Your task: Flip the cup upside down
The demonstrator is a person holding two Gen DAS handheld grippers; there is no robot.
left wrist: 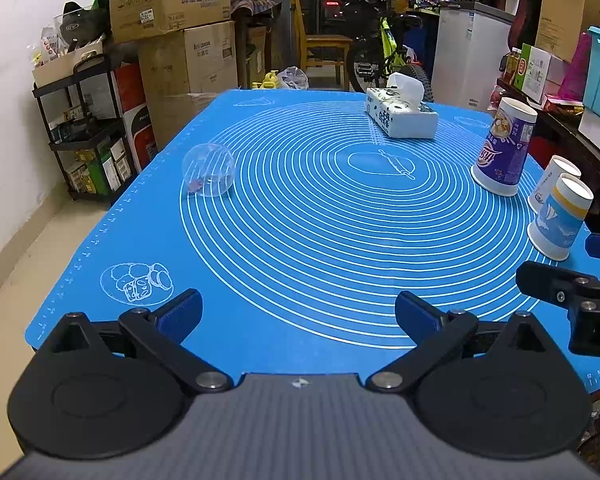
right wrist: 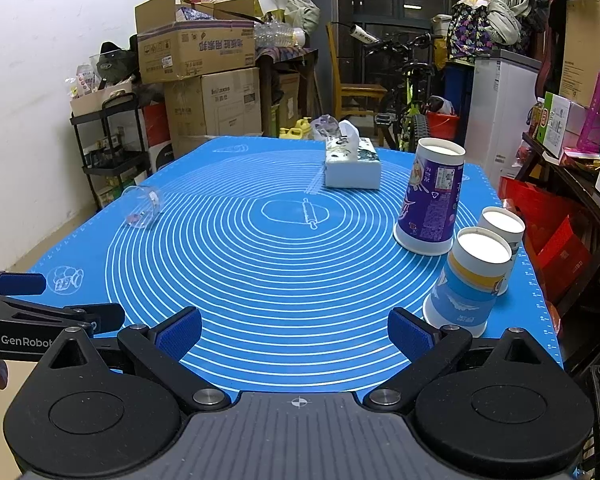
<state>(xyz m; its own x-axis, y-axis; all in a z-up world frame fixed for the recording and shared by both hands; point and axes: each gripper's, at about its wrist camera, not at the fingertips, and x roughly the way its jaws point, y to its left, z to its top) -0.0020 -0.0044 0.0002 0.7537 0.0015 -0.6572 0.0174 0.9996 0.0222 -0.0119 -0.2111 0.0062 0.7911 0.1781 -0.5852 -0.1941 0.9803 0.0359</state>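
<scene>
Both of your tools sit at the near edge of the blue mat [left wrist: 308,240], and neither holds anything. Your left tool [left wrist: 298,316] has its 2 blue pads spread wide over bare mat. Your right tool [right wrist: 294,330] is spread just as wide, with its right pad just beside the nearest paper cup [right wrist: 470,280].

That blue-and-yellow cup stands upside down, white base up, near the right edge of the tabletop. A second small paper cup [right wrist: 502,226] is inverted right behind it; whether the 2 touch is hard to tell. A taller purple cup [right wrist: 432,196] is also inverted, a little further back and to the left.

The clear plastic cup [left wrist: 208,170] lies on its side on the far left part of the mat, well apart from both tools and from the paper cups. Something small and reddish shows inside it.

A tissue box [left wrist: 400,114] rests on the far side of the mat, tissue sticking up from the top.
</scene>
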